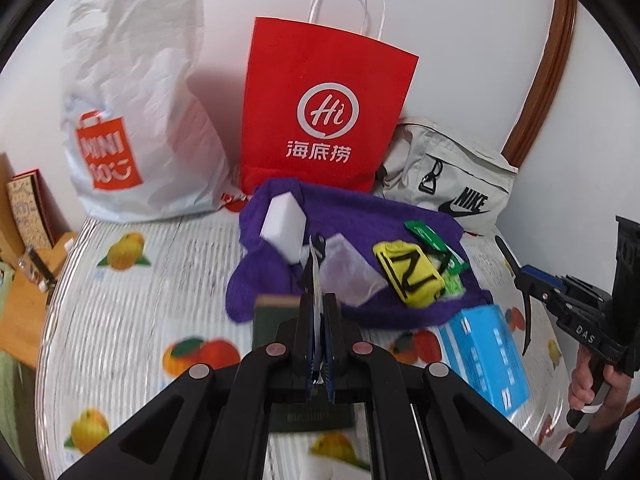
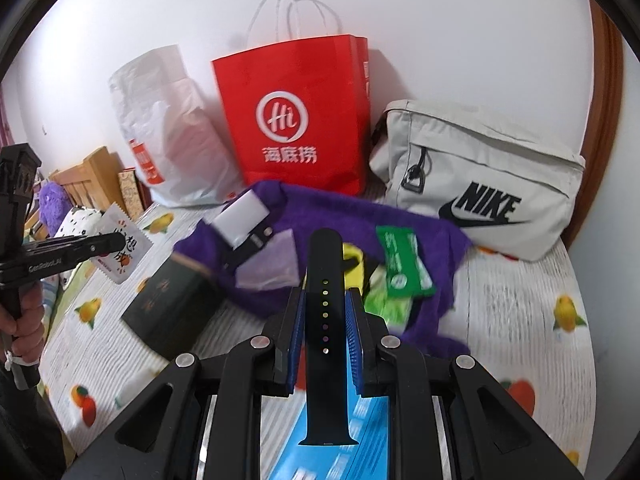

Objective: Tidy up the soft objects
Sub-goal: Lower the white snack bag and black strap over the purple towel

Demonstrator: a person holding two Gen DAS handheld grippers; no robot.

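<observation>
My left claw [image 1: 318, 320] is pinched tight on a thin white packet [image 2: 122, 248] that stands edge-on between the pads in its own view; from the right wrist view I can see orange print on its face. My right claw [image 2: 325, 320] grips a black watch strap [image 2: 325, 280], held upright between the blue pads with its row of small holes facing me.

I take the purple cloth [image 1: 360, 216] as my landmark; it lies crumpled on the table [image 1: 140, 300], which has a fruit-print cover. On the cloth I see a white foam block [image 1: 284, 224], a pale see-through pouch [image 1: 348, 272], a yellow pouch with black lettering [image 1: 408, 276] and a green packet [image 2: 400, 264]. Behind the cloth, against the wall, a red paper bag [image 1: 324, 104] stands upright, with a white plastic bag [image 1: 136, 112] to its left and a grey fabric bag [image 1: 452, 184] to its right. Just in front of the cloth's left corner lies a dark green box [image 2: 172, 304], and at its right front edge a blue box [image 1: 484, 356], partly under my right claw. A hand [image 1: 592, 384] grips the right handle at the picture's edge.
</observation>
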